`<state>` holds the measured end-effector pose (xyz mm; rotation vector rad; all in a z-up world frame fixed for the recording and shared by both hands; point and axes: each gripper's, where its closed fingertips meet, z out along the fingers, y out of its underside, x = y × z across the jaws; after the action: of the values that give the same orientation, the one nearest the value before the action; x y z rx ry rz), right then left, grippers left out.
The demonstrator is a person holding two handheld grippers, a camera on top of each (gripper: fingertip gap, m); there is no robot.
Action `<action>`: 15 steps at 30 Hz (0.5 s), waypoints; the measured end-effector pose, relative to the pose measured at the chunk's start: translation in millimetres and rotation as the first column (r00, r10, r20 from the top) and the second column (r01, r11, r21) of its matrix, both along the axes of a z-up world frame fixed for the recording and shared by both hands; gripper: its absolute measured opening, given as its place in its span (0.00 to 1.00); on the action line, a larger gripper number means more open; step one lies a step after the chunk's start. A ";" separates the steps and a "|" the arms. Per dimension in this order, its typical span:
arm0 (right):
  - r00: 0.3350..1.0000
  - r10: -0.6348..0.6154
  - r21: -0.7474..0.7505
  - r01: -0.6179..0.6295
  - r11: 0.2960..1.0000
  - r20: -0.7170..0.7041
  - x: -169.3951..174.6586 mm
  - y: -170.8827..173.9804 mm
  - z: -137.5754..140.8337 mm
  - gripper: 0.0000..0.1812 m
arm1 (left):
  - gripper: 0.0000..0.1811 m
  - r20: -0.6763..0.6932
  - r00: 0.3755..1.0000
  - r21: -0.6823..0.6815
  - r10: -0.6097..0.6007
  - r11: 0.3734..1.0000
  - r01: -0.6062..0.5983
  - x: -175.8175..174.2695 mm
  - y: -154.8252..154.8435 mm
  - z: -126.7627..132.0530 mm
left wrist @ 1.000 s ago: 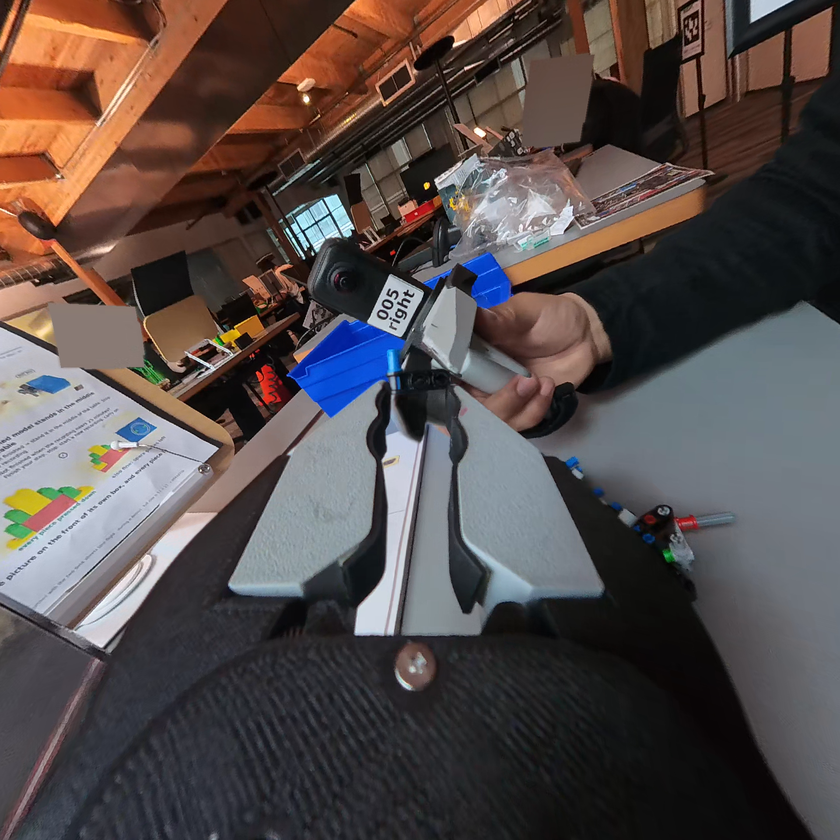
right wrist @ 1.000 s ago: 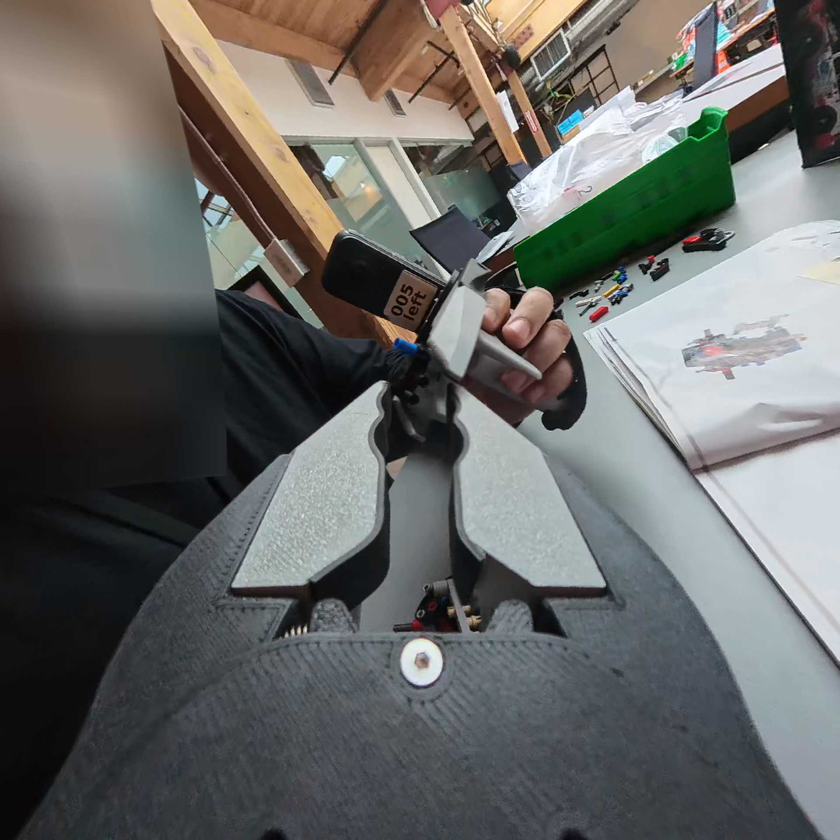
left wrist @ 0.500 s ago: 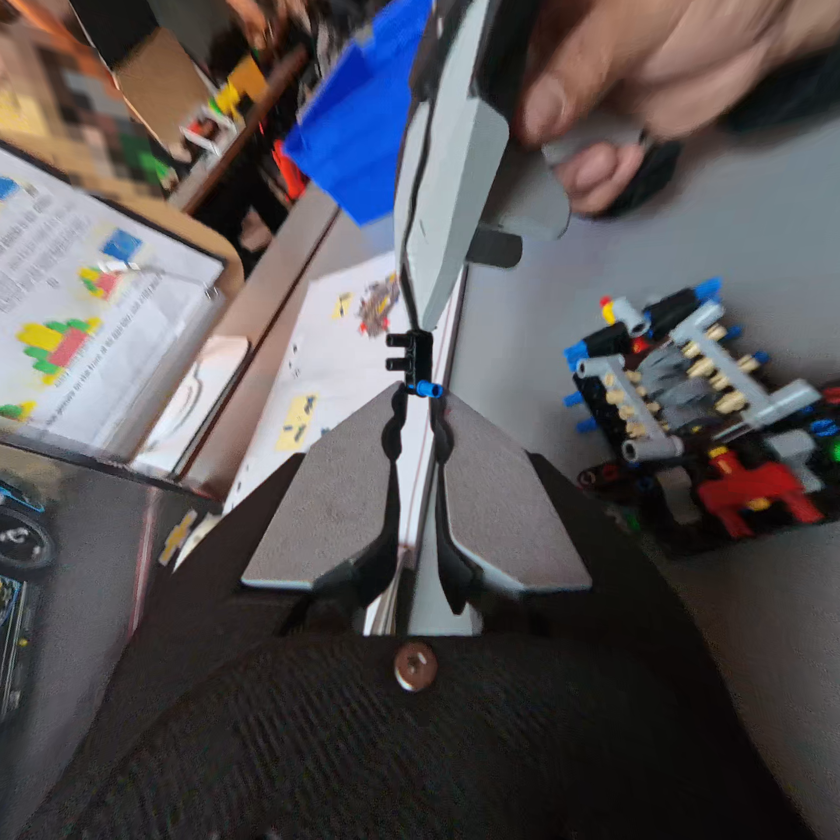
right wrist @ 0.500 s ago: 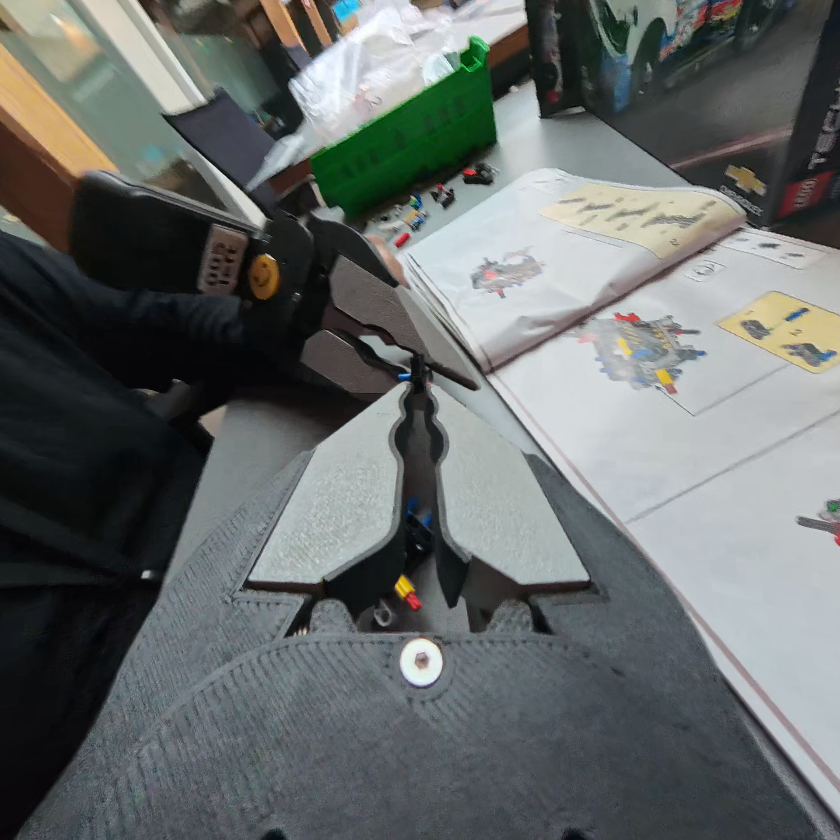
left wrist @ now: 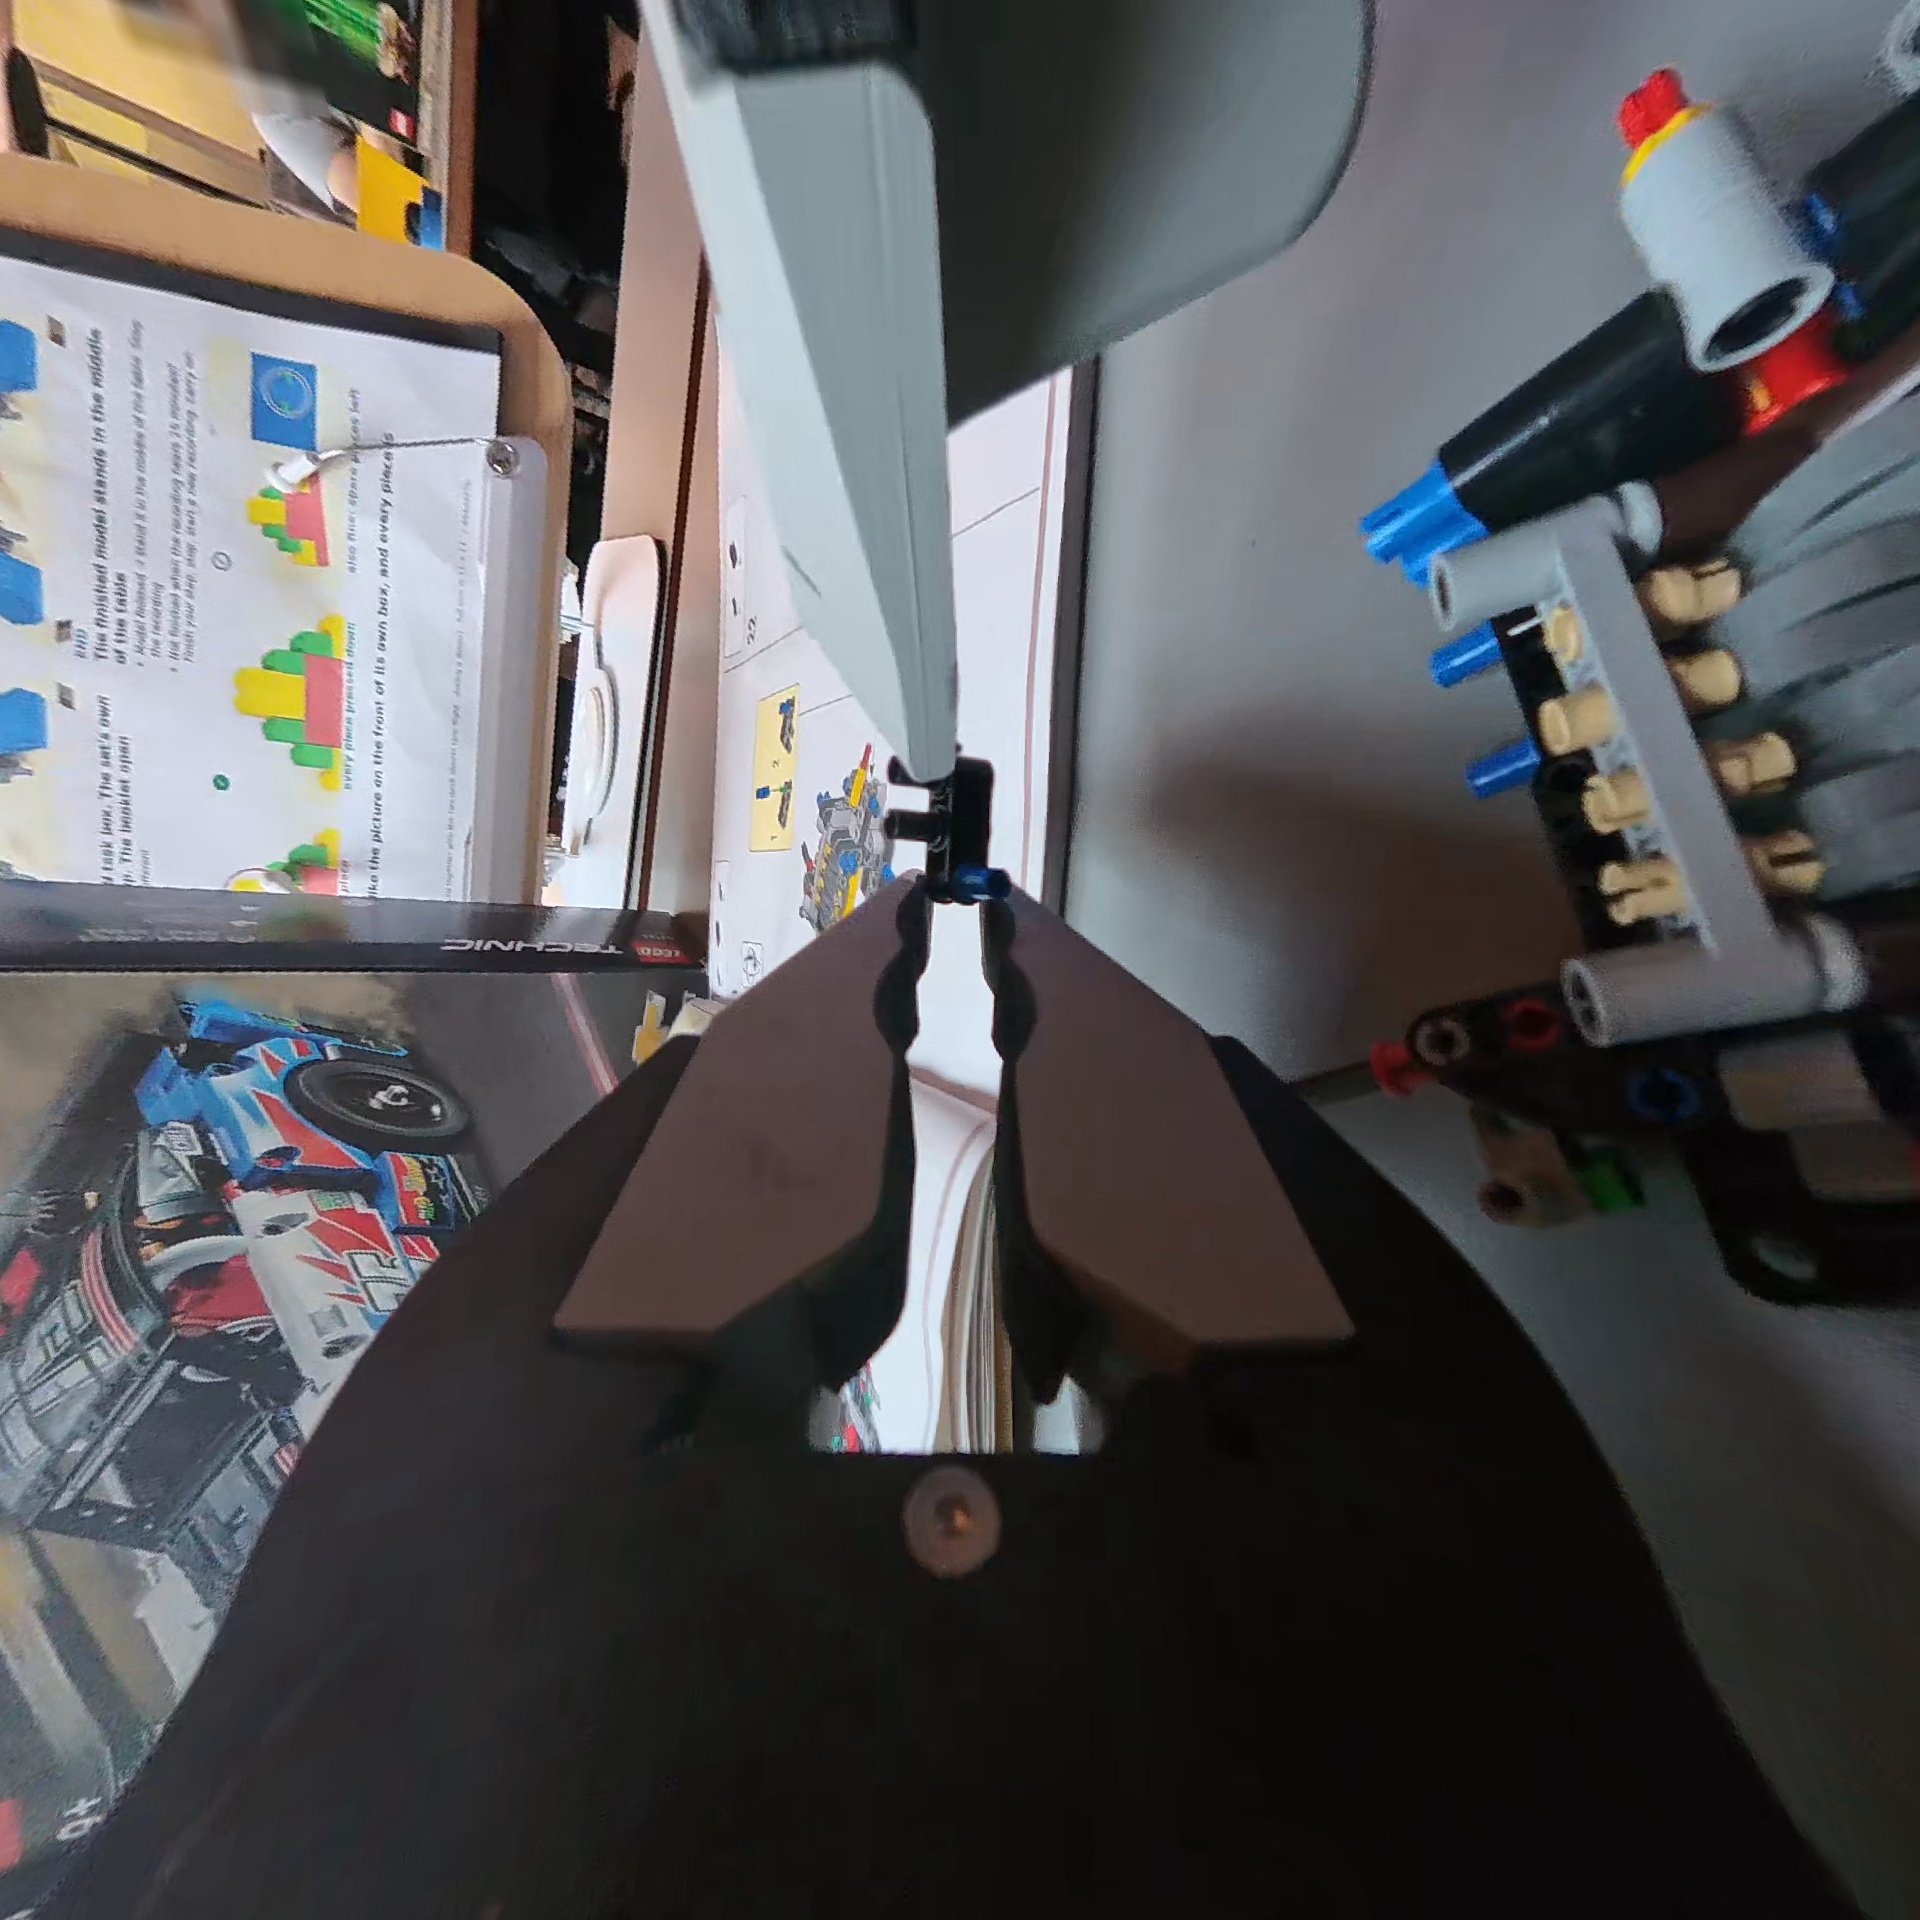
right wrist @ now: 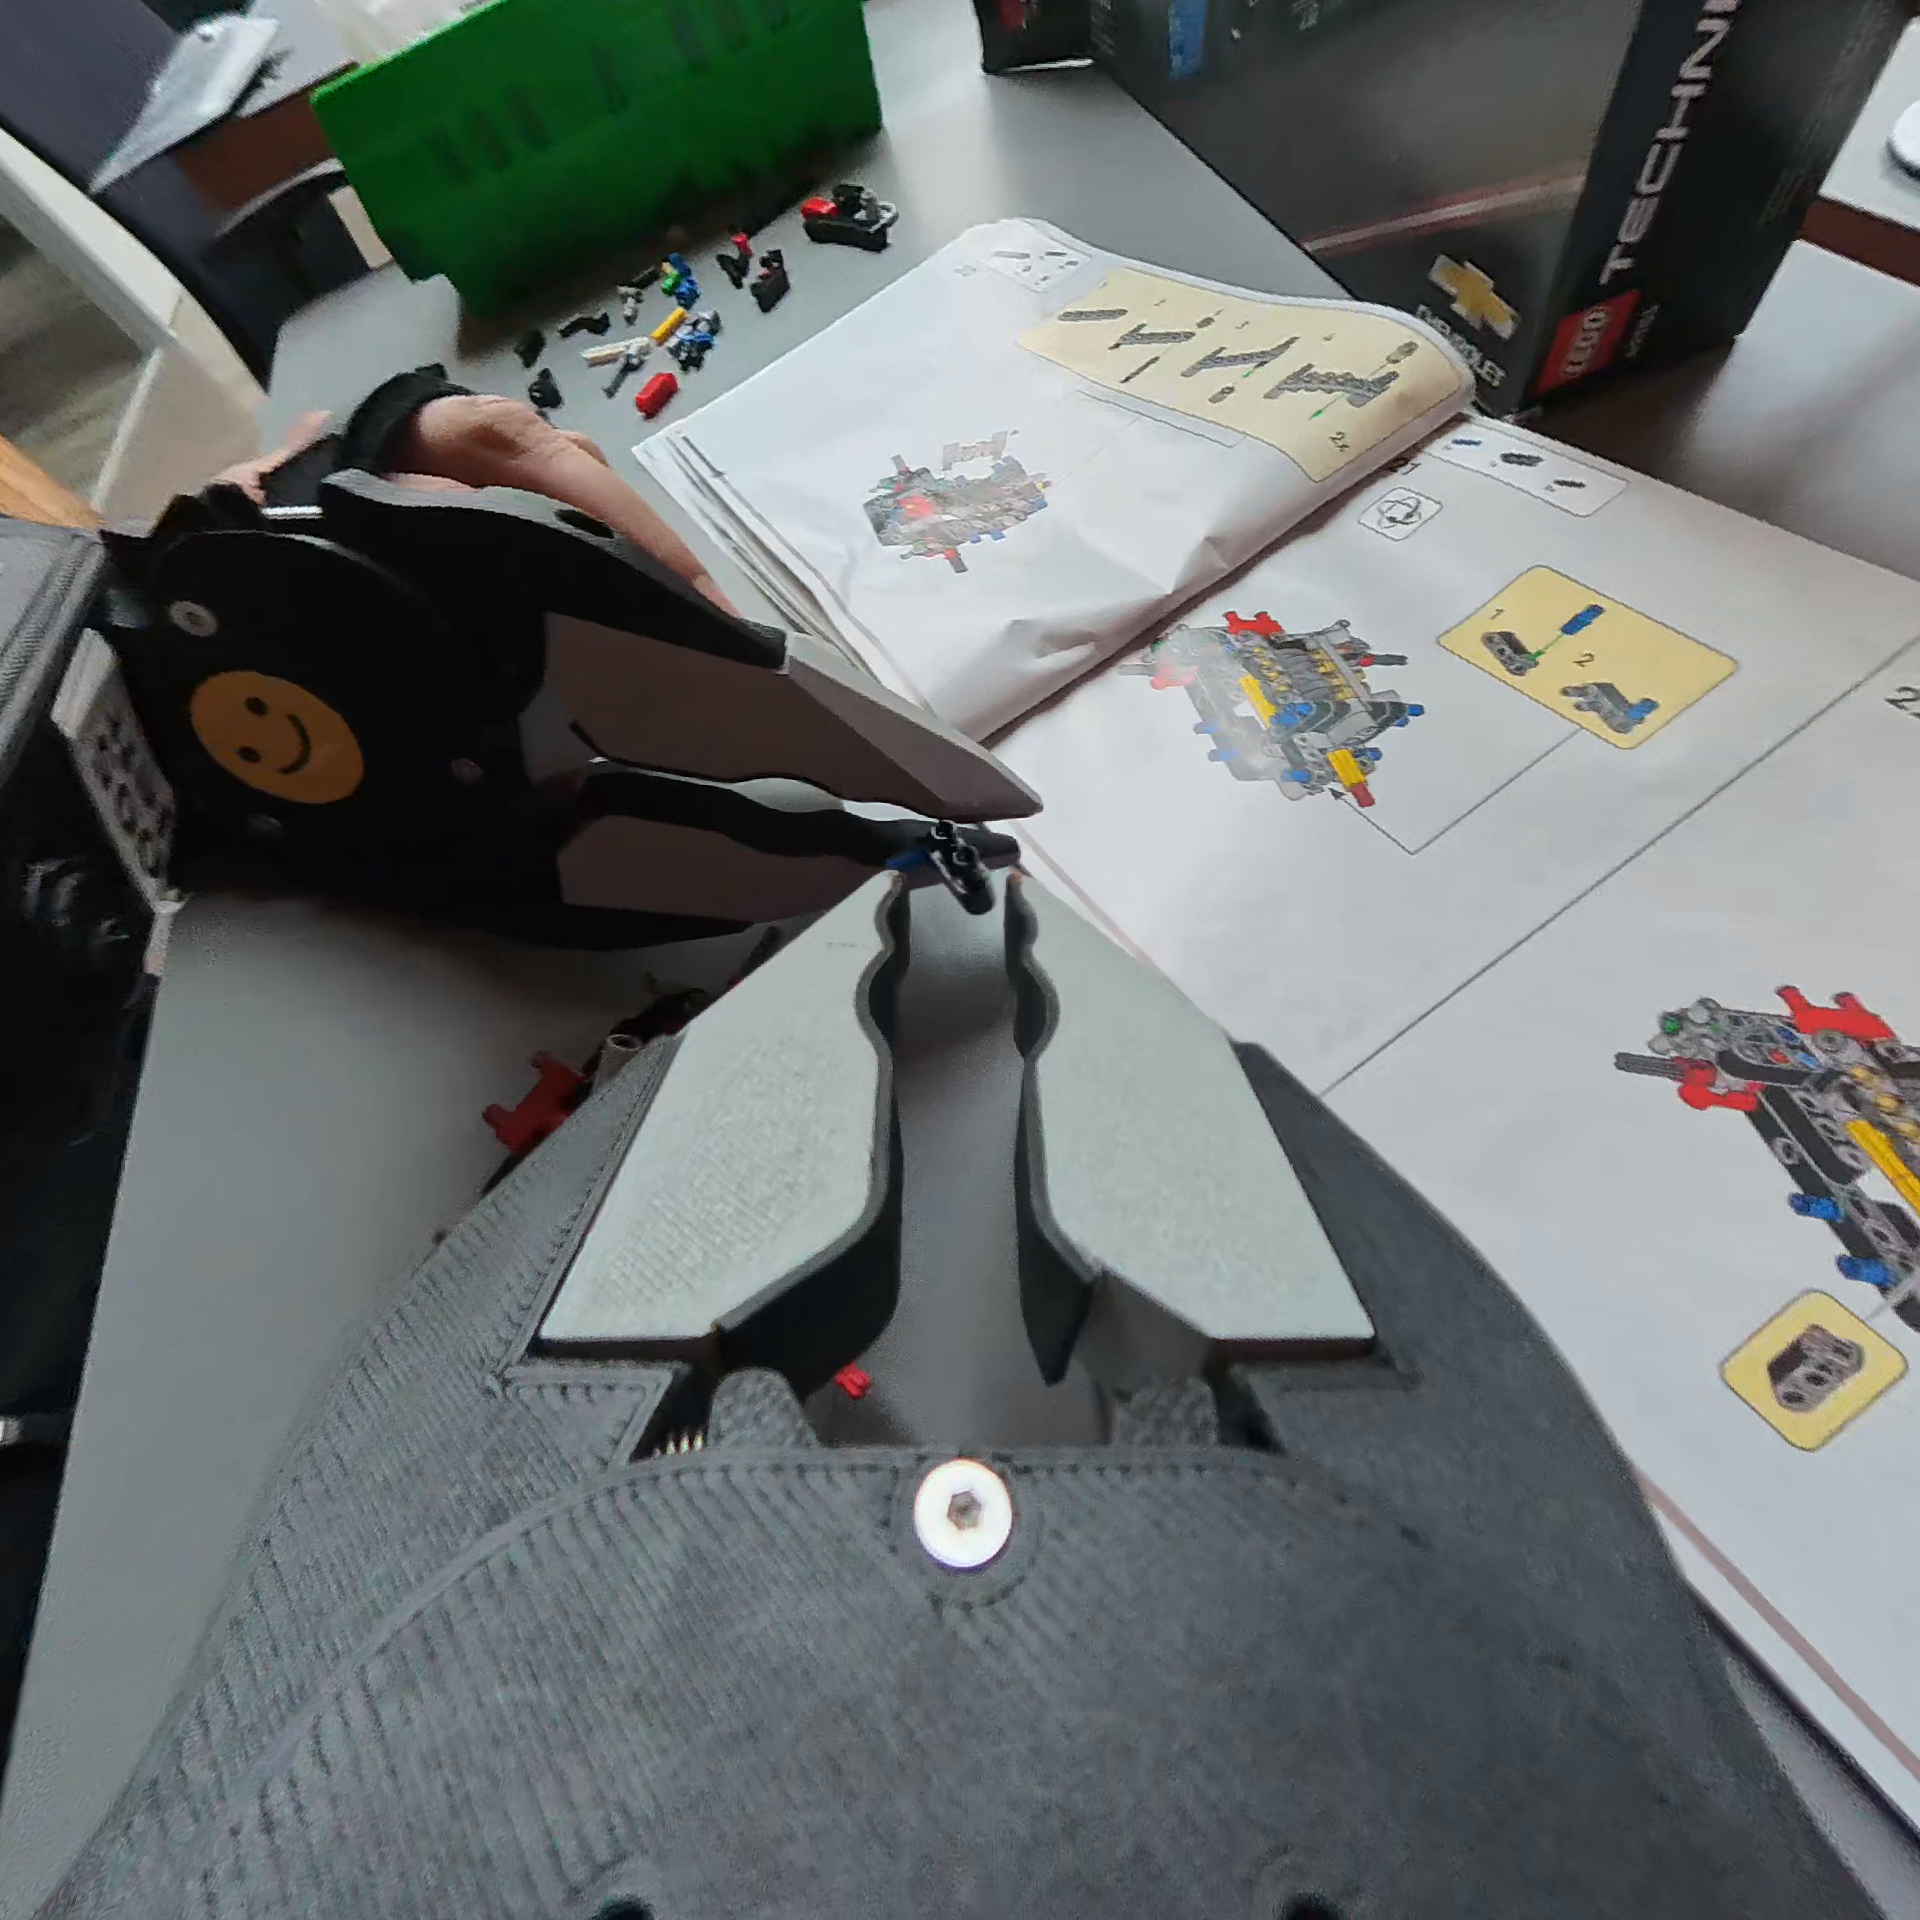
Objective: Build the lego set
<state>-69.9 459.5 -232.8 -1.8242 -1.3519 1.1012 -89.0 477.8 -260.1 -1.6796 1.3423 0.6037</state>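
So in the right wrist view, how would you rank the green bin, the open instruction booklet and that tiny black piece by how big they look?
1. Instruction booklet, largest.
2. Green bin, though it sits farther from the camera and is cut off at the top.
3. Black piece with its blue pin, smallest by far.

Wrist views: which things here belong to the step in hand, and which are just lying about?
In use: small black connector with blue pin, held by left gripper; right gripper; open paper instruction booklet; part-built grey-and-black model.
Lying about: green plastic bin; scattered loose pieces; dark cardboard set box; laminated sheet.
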 end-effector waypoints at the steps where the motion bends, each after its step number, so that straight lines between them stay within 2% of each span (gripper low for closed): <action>1: 1.000 -0.014 0.020 0.014 1.000 0.000 0.3 2.6 0.0 0.08 | 0.04 -0.001 1.000 0.006 -0.003 1.000 0.003 1.0 -0.2 1.2; 9: 0.999 -0.006 0.080 0.003 0.997 0.041 -0.3 4.5 -8.9 0.04 | 0.04 0.035 0.999 -0.027 -0.018 0.999 0.019 7.0 -4.5 -1.4; 12: 0.999 0.000 0.068 -0.003 0.998 0.048 -3.5 5.0 -11.7 0.00 | 0.02 0.063 0.998 -0.040 -0.031 0.999 0.034 11.8 -8.1 -0.2; 15: 0.998 0.040 0.039 -0.041 0.998 0.041 -6.4 1.6 -12.7 0.00 | 0.00 0.116 0.992 -0.097 -0.052 0.993 0.064 19.9 -15.1 -5.6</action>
<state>-76.3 461.1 -245.5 -1.8068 -1.4297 1.0561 -69.1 462.7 -265.7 -1.7223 1.3541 0.4072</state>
